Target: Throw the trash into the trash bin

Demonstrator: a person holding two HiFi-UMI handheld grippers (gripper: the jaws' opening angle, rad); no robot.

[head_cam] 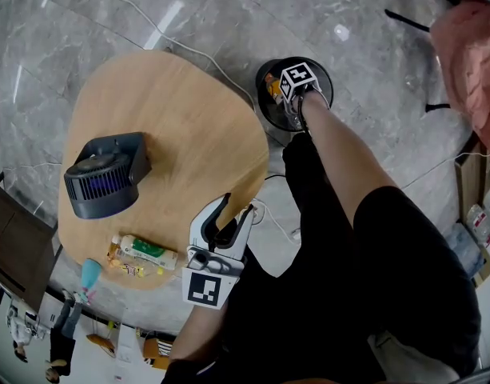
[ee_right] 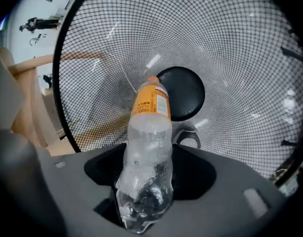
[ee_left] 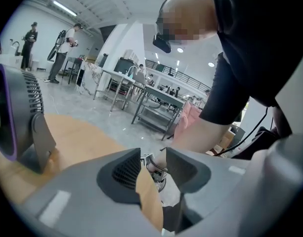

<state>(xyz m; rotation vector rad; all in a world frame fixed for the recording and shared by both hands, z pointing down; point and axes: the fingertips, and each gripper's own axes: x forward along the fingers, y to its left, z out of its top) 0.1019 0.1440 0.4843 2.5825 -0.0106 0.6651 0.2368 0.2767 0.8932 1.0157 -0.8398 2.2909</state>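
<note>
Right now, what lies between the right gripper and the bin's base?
An orange-labelled plastic bottle, held by the right gripper, pointing into the mesh trash bin: right gripper view.

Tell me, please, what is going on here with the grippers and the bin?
A person is clearing trash with two handheld grippers. The right gripper is clamped on a clear plastic bottle with an orange label and holds it cap-first over the opening of the black mesh trash bin, not yet released. The left gripper hangs open and empty at the edge of the wooden table, where more bottles lie near a small fan.
</note>
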